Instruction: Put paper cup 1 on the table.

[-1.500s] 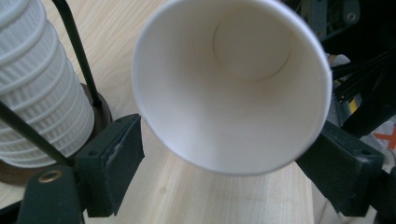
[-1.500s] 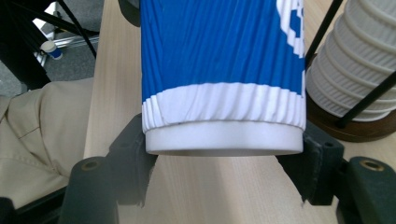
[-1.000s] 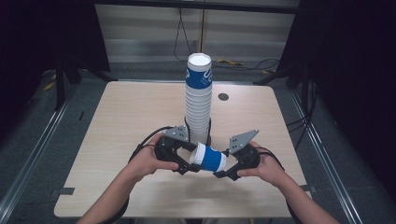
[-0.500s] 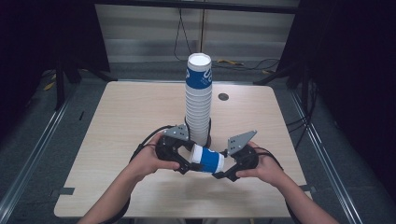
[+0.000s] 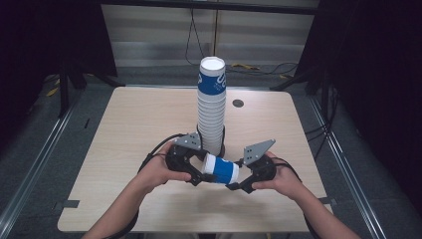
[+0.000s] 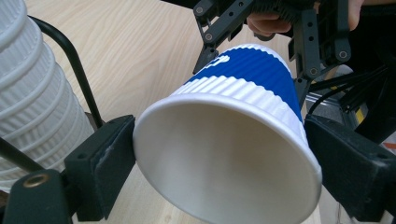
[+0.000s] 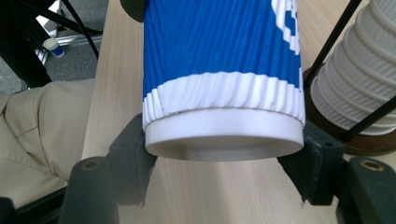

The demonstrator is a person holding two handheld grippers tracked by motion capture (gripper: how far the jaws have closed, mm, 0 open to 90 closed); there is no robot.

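A blue and white ribbed paper cup lies level in the air between my two grippers, above the table's near half. My right gripper is shut on the cup's base end, a pad on each side. My left gripper has just been opening its jaws. The cup's wide white mouth sits between them, at most brushing the pads, which do not squeeze it. In the high view the left gripper and right gripper face each other. A tall stack of cups stands just behind them.
The stack sits in a holder with thin black rods and a dark round base. The wooden table has a small round hole at the back right. The person's trouser leg is at the near edge.
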